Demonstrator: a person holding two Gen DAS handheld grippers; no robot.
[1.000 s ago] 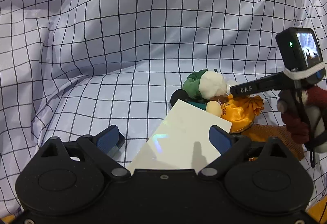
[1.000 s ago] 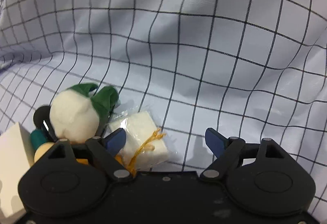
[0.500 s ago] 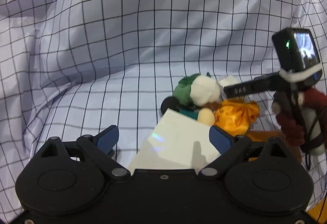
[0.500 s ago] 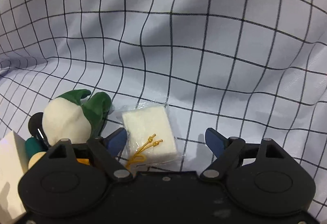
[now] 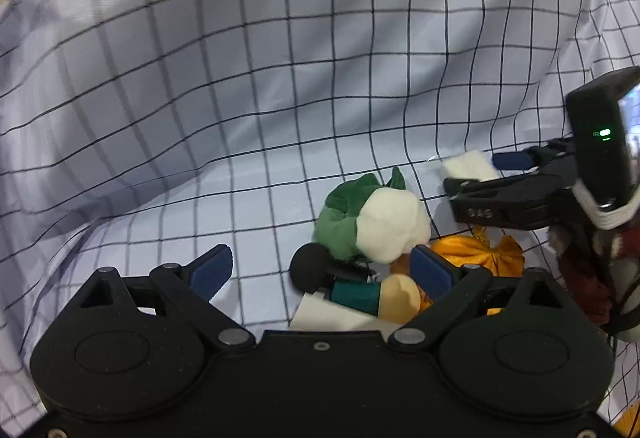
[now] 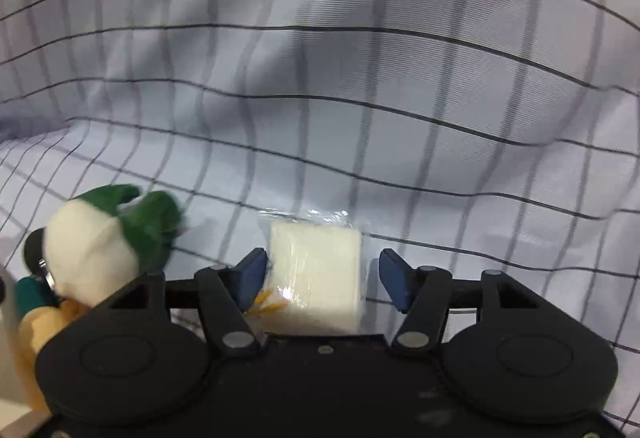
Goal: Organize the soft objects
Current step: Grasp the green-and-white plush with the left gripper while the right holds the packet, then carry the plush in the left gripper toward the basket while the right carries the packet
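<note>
Two hand-held grippers over a checked cloth, bunched up like a bin lining. Right hand-held gripper closing around a white wrapped pad; left pad touching, right one just short. Left hand-held gripper spread wide, nothing held. Heaped beside: green-and-white plush, orange pouch, white card.

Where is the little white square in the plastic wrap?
The white wrapped pad lies on the checked cloth between the closing right gripper, right of the green-and-white plush.
</note>
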